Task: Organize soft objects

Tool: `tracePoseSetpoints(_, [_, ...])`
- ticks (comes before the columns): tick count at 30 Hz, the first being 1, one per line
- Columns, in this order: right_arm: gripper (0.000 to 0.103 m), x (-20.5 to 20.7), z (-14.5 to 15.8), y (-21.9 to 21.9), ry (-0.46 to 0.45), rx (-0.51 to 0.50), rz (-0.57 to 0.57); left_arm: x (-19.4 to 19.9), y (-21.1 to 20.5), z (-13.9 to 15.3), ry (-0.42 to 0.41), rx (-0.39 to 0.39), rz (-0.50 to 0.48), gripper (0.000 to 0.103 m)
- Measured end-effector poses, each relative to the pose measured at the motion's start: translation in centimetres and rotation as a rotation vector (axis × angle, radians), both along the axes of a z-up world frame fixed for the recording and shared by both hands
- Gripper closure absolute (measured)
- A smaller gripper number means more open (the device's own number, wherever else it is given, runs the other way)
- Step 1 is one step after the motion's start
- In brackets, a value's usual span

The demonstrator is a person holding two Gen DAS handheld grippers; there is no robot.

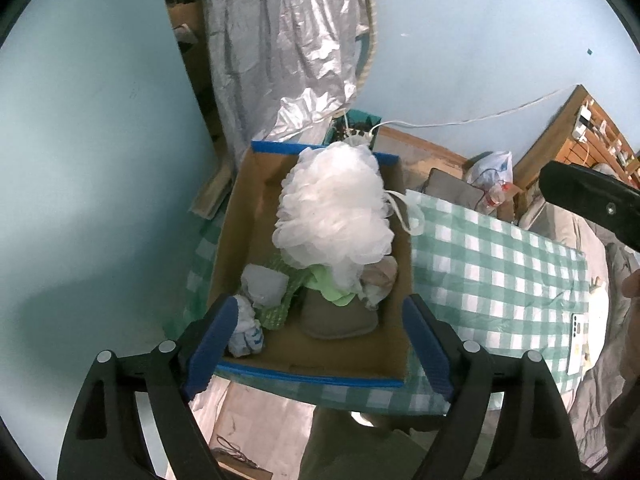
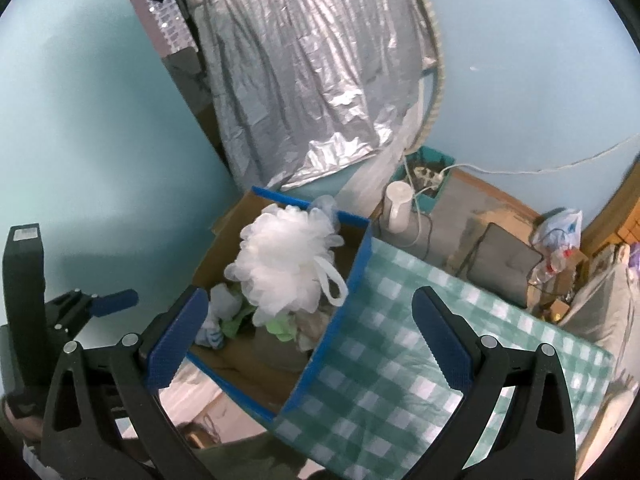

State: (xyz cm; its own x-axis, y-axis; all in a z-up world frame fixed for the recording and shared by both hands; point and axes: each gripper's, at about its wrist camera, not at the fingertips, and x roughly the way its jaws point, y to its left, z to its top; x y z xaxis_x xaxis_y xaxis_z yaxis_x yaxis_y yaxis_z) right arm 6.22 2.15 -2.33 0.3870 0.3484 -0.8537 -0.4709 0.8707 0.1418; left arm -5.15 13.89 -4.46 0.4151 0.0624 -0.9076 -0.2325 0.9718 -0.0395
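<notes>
A cardboard box (image 1: pixel 244 216) with blue-taped edges sits at the left end of the green checked tablecloth (image 1: pixel 500 264). A big white mesh bath pouf (image 1: pixel 334 212) lies on top of the pile inside. Under it are a green cloth (image 1: pixel 330 284), a grey pad (image 1: pixel 340 318), a grey cloth (image 1: pixel 262 282) and a white-and-blue rolled sock (image 1: pixel 246 330). My left gripper (image 1: pixel 318 354) is open and empty above the box's near edge. My right gripper (image 2: pixel 308 342) is open and empty over the box's right wall (image 2: pixel 340 308); the pouf (image 2: pixel 286 262) shows there too.
A silver foil sheet (image 2: pixel 320 72) hangs on the blue wall behind. On the floor stand a teal bin with a power strip (image 2: pixel 430 178), a white jug (image 2: pixel 398 206), a plastic bag (image 2: pixel 558 230). A phone (image 1: pixel 578 338) lies at the table's right end.
</notes>
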Motion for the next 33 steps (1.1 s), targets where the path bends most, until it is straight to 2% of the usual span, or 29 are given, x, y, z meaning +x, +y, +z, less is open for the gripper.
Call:
tracePoseSetpoints(3, [0.002,-0.4,0.4,-1.1,-0.002,0.007,-0.024,-0.1,-0.6,0.5,-0.003,0.007,-0.012,0.017])
tracePoseSetpoints(10, [0.002,-1.4,0.7,-3.4,0.014,0.034,-0.081,-0.3,-1.9,1.7,-0.027,0.031,-0.021,0.008])
tracePoseSetpoints(20, [0.002,-2.4,0.7,-5.6,-0.001,0.003,-0.142,-0.3,-3.4,2.9,-0.041,0.061,-0.044,0.008])
tracePoseSetpoints(23, [0.002,-2.5,1.0,-6.2,-0.014,-0.007,-0.166,0.0,-3.7,3.0,-0.040,0.070,-0.045,0.005])
tracePoseSetpoints(33, [0.002,-2.7,1.4,-7.1,-0.020,-0.020,-0.185,0.5,-4.7,3.8,-0.056,0.064,-0.051,0.003])
